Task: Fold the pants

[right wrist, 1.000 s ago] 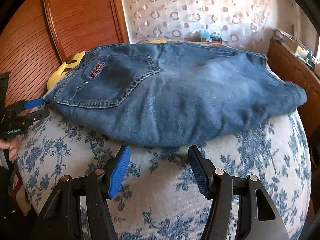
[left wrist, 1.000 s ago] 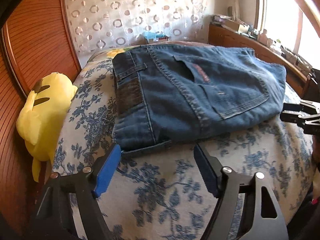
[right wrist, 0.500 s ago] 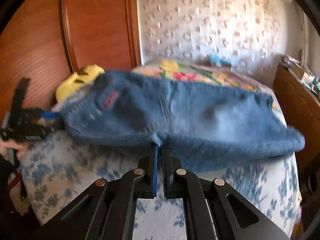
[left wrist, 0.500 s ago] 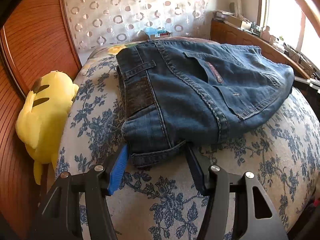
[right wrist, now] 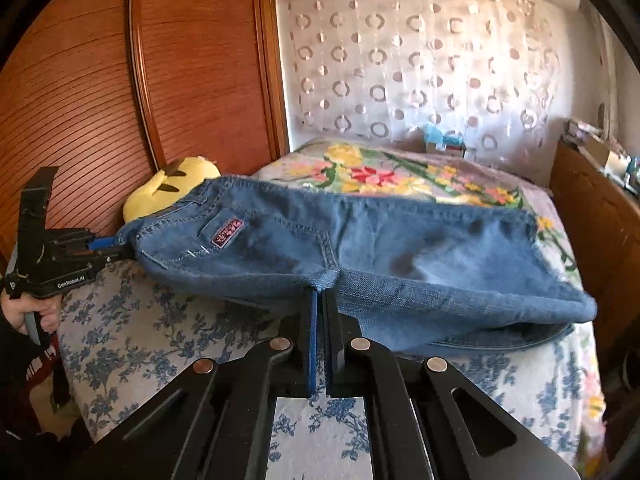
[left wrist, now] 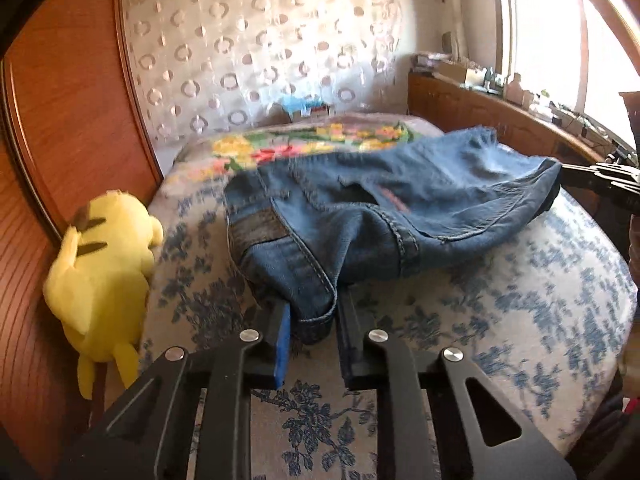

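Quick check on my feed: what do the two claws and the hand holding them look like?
Both claws are black, with angular frames, triangular cut-outs and silver pivot bolts. The left claw and right claw each carry a blue pad on one finger. Seen from the right wrist view, the left unit has white "GenRobot.AI" lettering and a grey grip. The bare hand holds it, below a dark sleeve.

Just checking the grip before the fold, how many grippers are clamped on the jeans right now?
2. The left gripper pinches the waistband corner of the jeans beside the yellow plush; the right gripper is shut on their near edge at mid-length.
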Motion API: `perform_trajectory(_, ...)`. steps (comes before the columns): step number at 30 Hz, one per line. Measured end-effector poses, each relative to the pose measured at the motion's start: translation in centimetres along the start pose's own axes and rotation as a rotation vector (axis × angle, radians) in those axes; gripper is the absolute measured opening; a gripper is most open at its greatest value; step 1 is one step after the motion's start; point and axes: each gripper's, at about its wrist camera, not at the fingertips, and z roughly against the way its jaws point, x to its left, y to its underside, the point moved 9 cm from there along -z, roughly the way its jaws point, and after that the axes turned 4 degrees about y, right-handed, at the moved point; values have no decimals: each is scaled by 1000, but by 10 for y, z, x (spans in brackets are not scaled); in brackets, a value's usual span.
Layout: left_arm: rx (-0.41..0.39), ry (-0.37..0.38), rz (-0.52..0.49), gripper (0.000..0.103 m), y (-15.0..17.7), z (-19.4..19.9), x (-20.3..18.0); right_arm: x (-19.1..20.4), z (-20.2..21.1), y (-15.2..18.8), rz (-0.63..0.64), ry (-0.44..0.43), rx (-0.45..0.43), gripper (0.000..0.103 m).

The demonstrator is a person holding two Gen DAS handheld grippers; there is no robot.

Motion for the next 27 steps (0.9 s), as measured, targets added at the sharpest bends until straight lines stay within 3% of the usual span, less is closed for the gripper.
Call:
perform_trajectory(9,-91,-13,3,20,-13,63,7,22,59,-12,40,-40,-67,1)
perform_trajectory(19,60,22,11,27,60,54,-1,27,30,50,-9,-97,81,2)
perform_trajectory(22,58,18,17,34,66,61,-2,24,30,61,-30,-113,105,2)
perform_trajectory(24,39,19,18,48,63,69,-2,19,33,65,-38,-101,111,2)
perform_trajectory(26,21,23,15,50,58,75,-2,22,34,64,-48,-96,112,3)
perform_trajectory(27,15,19,10,61,54,77,-3,18,37,63,-57,-93,108,3)
